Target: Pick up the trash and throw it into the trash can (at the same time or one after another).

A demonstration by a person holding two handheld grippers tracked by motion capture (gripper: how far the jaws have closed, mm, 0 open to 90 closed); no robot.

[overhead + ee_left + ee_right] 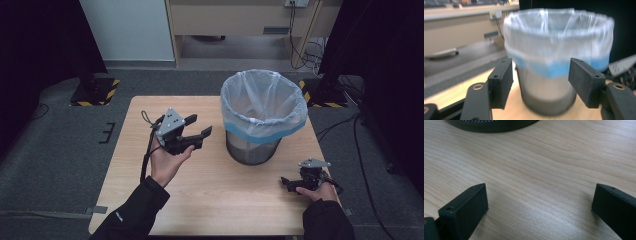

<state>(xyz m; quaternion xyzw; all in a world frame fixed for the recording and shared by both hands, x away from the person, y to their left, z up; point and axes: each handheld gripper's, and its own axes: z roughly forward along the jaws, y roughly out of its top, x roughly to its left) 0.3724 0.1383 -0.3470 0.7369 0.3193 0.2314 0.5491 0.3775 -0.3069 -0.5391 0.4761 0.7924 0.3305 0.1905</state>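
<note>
A black mesh wastebasket (252, 145) lined with a clear plastic bag (263, 102) is standing upright on the far right part of the light wooden table (210, 195). The bag's top is folding over the rim, with a blue band showing just below the fold.

The left gripper (199, 126) is being held above the table to the left of the wastebasket, pointing toward it and apart from it. Its jaws are standing spread with nothing between them. In the left gripper view the two black pads (501, 81) are framing the basket's mesh wall and the blue band beyond them, without contact.

The right gripper (286, 183) is sitting low over the table's near right corner, in front of the wastebasket, pointing leftward across the tabletop. Its jaws are also standing wide apart and empty; the right gripper view is showing bare wood grain between them, with the basket's dark base rim (491, 125) at the top edge.

Dark sleeves are covering both of the person's forearms.
</note>
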